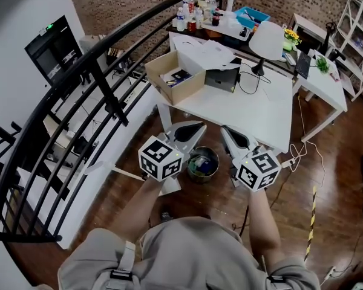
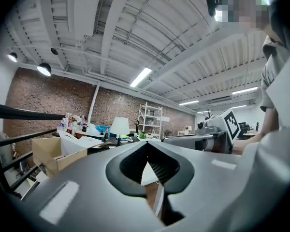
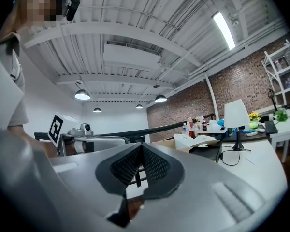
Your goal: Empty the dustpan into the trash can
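Both grippers are held level, side by side, in front of the person's body over the brown wooden floor (image 1: pixel 302 180).

Left gripper (image 1: pixel 196 128): the grey fingers (image 2: pixel 135 164) are closed tip to tip with nothing between them. Its own view shows only the white worktop (image 1: pixel 248 110) through the small gap behind the tips. Left gripper in its own view (image 2: pixel 147 143).

Right gripper (image 1: pixel 228 132): the fingers (image 3: pixel 157 166) are also pressed together and hold nothing. Right gripper in its own view (image 3: pixel 141 146).

Round dark trash can (image 1: pixel 216 159): it stands upright on the floor between the two grippers and below them, just in front of the worktop's near edge. There is mixed rubbish inside (greenish and dark, too small to sort).

Dustpan: I cannot pick it out for certain in any view. A pale flat piece shows under the left gripper's marker cube (image 1: pixel 161 157), mostly covered.

Surroundings: an open brown cardboard box (image 1: pixel 184 89) sits on the worktop's left part, and a lamp with a white shade (image 1: pixel 267 40) stands at the far edge. A black metal railing (image 1: pixel 78 95) curves along the left
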A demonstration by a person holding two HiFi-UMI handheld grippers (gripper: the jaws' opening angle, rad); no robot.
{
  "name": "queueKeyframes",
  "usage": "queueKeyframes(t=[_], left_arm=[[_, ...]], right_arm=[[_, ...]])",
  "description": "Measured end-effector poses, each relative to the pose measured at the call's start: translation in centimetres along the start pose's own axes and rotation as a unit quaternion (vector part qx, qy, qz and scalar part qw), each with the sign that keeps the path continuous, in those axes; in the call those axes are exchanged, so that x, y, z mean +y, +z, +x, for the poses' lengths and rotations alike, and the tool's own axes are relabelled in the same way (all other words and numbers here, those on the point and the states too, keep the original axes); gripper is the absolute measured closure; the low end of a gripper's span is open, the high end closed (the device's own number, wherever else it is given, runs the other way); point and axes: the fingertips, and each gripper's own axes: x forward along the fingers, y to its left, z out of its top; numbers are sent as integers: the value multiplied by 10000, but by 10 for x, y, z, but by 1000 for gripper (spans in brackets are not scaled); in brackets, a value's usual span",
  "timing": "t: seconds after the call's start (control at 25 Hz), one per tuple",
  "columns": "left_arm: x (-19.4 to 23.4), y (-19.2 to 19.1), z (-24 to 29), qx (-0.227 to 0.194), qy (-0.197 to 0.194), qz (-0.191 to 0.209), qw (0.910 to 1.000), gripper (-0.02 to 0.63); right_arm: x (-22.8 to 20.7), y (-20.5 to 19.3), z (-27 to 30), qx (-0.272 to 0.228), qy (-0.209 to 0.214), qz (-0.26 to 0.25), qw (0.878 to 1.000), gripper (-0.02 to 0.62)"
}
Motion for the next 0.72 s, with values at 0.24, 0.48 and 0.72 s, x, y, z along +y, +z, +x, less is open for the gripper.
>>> queueKeyframes(t=[0.24, 0.48, 0.72], left_arm=[[4, -1, 1, 89, 72, -30, 9999, 600], [0, -4, 5, 148, 41, -53, 9999, 600], [0, -3, 10, 152, 57, -92, 9998, 600]], right_arm=[[-2, 10, -2, -160, 51, 20, 9999, 595], [-4, 10, -2, -156, 89, 23, 9998, 595], [-5, 15, 1, -204, 155, 27, 9997, 595]])
